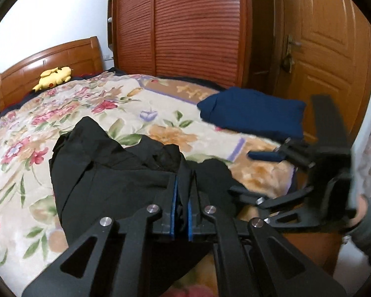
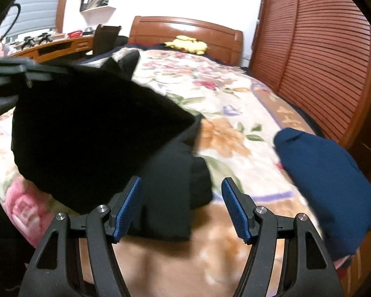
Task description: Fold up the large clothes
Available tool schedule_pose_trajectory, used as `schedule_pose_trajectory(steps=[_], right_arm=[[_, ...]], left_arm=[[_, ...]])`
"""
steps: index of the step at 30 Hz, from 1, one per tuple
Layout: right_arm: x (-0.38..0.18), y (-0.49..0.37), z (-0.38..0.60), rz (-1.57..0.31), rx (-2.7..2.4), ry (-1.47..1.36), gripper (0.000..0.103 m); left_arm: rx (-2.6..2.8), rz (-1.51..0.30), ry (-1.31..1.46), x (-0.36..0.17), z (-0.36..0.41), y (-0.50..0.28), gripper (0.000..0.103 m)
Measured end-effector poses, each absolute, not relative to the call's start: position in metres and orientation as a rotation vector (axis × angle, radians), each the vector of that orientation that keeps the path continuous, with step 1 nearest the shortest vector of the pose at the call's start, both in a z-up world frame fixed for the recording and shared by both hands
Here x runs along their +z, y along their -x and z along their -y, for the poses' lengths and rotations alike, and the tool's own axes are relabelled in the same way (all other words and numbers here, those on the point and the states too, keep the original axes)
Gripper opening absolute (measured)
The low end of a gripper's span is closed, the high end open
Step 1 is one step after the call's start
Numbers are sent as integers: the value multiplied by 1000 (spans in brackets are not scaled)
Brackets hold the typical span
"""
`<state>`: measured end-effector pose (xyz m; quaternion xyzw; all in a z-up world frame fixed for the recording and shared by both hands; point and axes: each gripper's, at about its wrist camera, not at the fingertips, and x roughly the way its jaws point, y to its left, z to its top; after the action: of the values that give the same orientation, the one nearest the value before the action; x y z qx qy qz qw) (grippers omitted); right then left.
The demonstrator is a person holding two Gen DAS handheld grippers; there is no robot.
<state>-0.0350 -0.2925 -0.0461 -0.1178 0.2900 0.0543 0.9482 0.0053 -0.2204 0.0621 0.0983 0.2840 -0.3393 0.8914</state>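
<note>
A crumpled black garment [image 1: 106, 163] lies on the floral bedspread [image 1: 91, 104]. My left gripper [image 1: 183, 188] is shut on a fold of it at its near edge. In the right wrist view the same black garment [image 2: 86, 133] fills the left half, part of it lifted. My right gripper [image 2: 181, 195] is open, its blue pads either side of a black flap [image 2: 170, 198] of the garment, not clamping it. The right gripper also shows in the left wrist view [image 1: 296, 163], to the right of the garment.
A folded navy garment [image 1: 254, 116] lies at the bed's right edge, also in the right wrist view [image 2: 329, 185]. A yellow plush toy [image 1: 53, 76] sits by the wooden headboard [image 1: 52, 61]. A slatted wardrobe [image 1: 185, 24] and a door [image 1: 329, 49] stand beyond the bed.
</note>
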Motion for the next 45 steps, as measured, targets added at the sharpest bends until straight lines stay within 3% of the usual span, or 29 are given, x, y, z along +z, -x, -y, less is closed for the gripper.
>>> schedule_pose_trajectory(steps=[4, 9, 15, 34, 45], right_arm=[[-41, 45, 301, -586, 92, 236, 68], [-33, 45, 304, -576, 88, 220, 68], [-14, 41, 291, -537, 109, 217, 68], [23, 5, 192, -484, 269, 240, 68], [36, -18, 115, -483, 419, 265, 69]], left_arm=[[-694, -598, -204, 61, 216, -3, 9], [-675, -554, -164, 76, 196, 9, 37], [-634, -513, -103, 87, 154, 18, 49], [-504, -391, 23, 108, 30, 54, 53], [-280, -450, 104, 59, -77, 59, 53]])
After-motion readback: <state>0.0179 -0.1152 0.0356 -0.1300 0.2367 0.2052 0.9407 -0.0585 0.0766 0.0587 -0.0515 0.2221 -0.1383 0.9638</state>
